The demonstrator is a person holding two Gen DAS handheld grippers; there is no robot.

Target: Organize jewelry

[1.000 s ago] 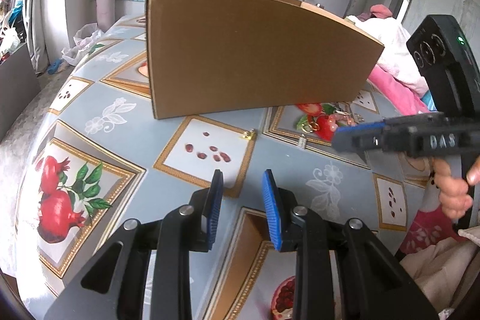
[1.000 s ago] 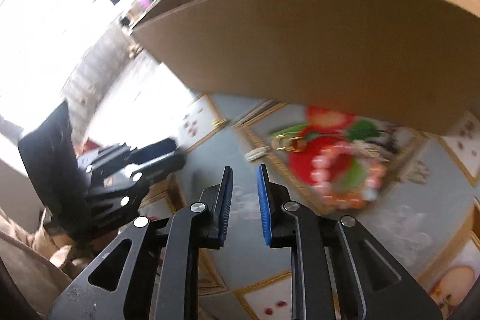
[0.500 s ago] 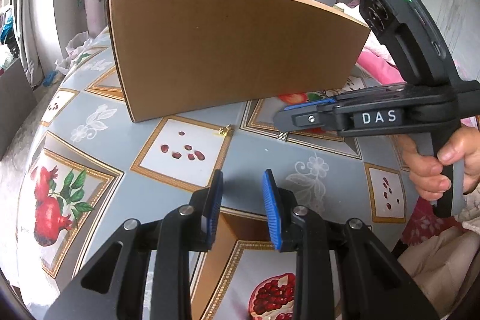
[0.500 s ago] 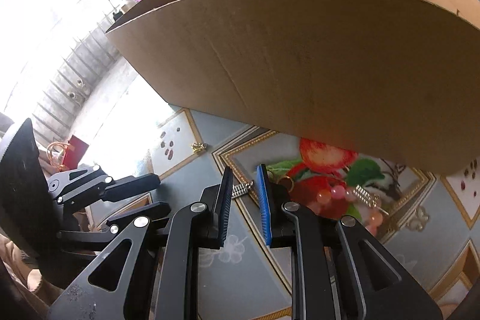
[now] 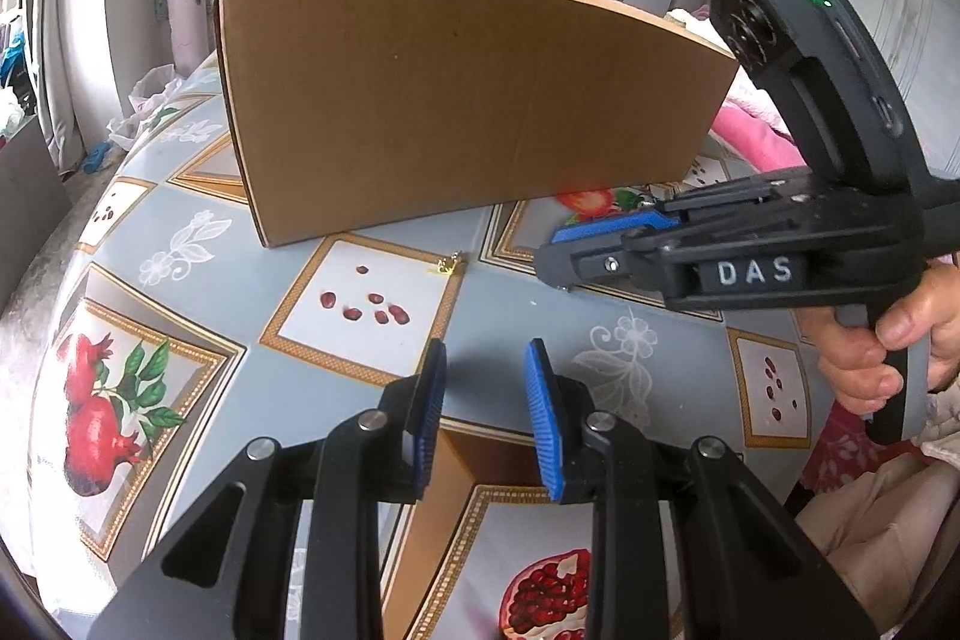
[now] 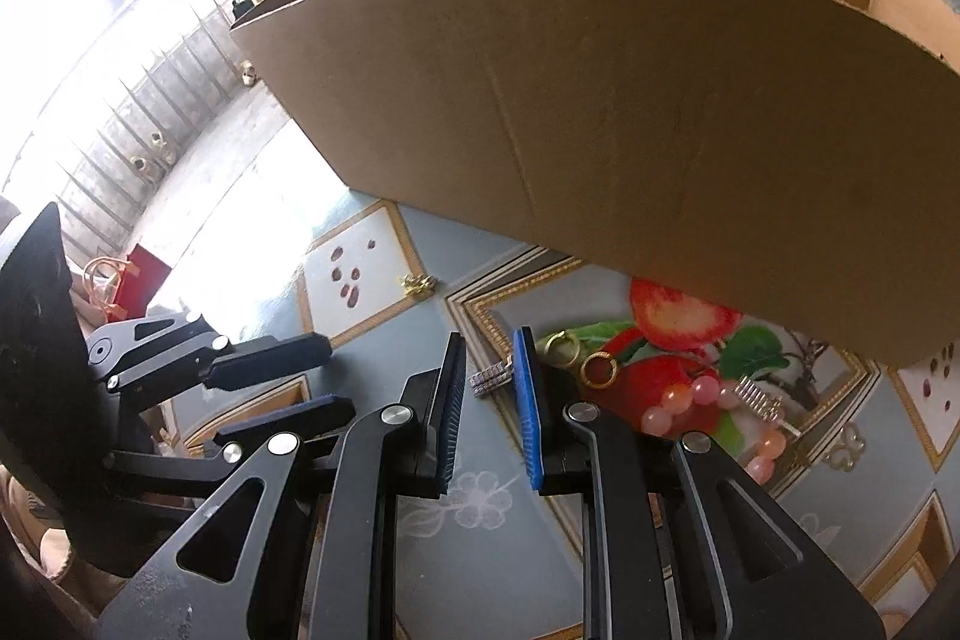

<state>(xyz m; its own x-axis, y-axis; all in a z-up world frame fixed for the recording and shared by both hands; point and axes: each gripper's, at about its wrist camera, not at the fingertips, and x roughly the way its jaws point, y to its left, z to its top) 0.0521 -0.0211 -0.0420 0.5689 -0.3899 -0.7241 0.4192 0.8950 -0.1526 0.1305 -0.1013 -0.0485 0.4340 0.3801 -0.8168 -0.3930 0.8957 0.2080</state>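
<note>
A brown cardboard box [image 5: 468, 100] stands open-topped on the patterned table; it also fills the top of the right wrist view [image 6: 630, 112]. A small gold trinket [image 5: 447, 263] lies in front of it, also seen in the right wrist view [image 6: 419, 283]. A silver sparkly ring [image 6: 493, 376] lies just beyond my right gripper [image 6: 489, 364], which is open. Gold rings [image 6: 602, 369], a pink bead bracelet [image 6: 708, 412] and a silver piece [image 6: 759, 397] lie to its right. My left gripper [image 5: 486, 370] is open and empty above the table. The right gripper's body [image 5: 720, 256] shows at right.
The tablecloth [image 5: 180, 244] has pomegranate and flower prints. The table edge curves away at left [image 5: 54, 280]. A person's hand [image 5: 888, 340] holds the right gripper's handle. Pink cloth [image 5: 756, 136] lies behind the box. The left gripper's body [image 6: 180, 376] sits at left in the right wrist view.
My right gripper has moved forward and down toward the silver ring, its jaws a little wider. The left gripper has drawn back slightly and stays open.
</note>
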